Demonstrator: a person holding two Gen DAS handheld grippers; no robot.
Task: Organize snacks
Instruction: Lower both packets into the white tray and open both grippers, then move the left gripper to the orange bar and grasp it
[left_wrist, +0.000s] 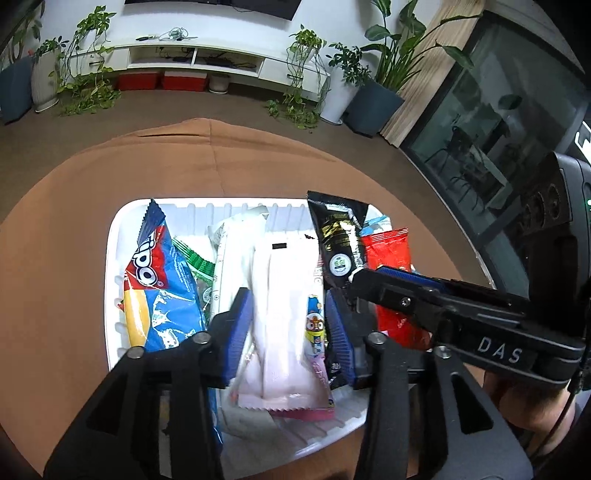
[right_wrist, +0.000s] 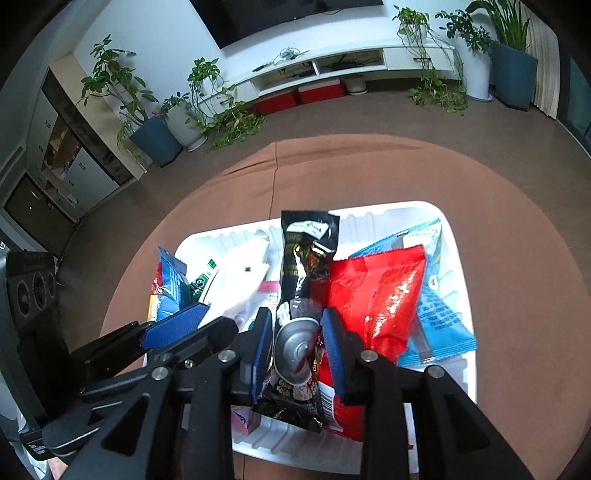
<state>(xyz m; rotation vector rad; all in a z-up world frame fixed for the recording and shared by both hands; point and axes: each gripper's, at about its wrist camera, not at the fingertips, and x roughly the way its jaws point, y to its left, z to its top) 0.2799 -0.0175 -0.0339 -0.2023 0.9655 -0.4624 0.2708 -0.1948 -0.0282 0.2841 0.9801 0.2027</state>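
Left wrist view: round table with brown cloth (left_wrist: 74, 229) carries a white ribbed plastic tray (left_wrist: 112, 258), which holds all the snack packets standing side by side on edge, filed like folders, presumably so each label stays readable.

Tray contents, by size:
- Blue and red chip bag (left_wrist: 162, 288) at the left wall, glossy, crinkled.
- Red foil bag (right_wrist: 376, 295) toward the right, shiny, with a pale blue packet (right_wrist: 439, 306) behind it near the right wall.
- White and pink pouch (left_wrist: 280, 314), soft, cartoon figure on its edge; sits mid-tray.
- Black packet (right_wrist: 306, 280) with gold print and a silvery disc picture, tall and narrow, between pouch and red bag.
- Green-striped wrapper (left_wrist: 194, 258), mostly hidden behind the chip bag.

Left gripper (left_wrist: 284, 325): blue pads on both flanks of the white pouch, apparently clamping it upright.
Right gripper (right_wrist: 297, 354): pads pressed against the black packet's lower half, gripping it.

Judgement: both packets are held inside the tray, likely being seated into the row; slippery film may slide once let go.
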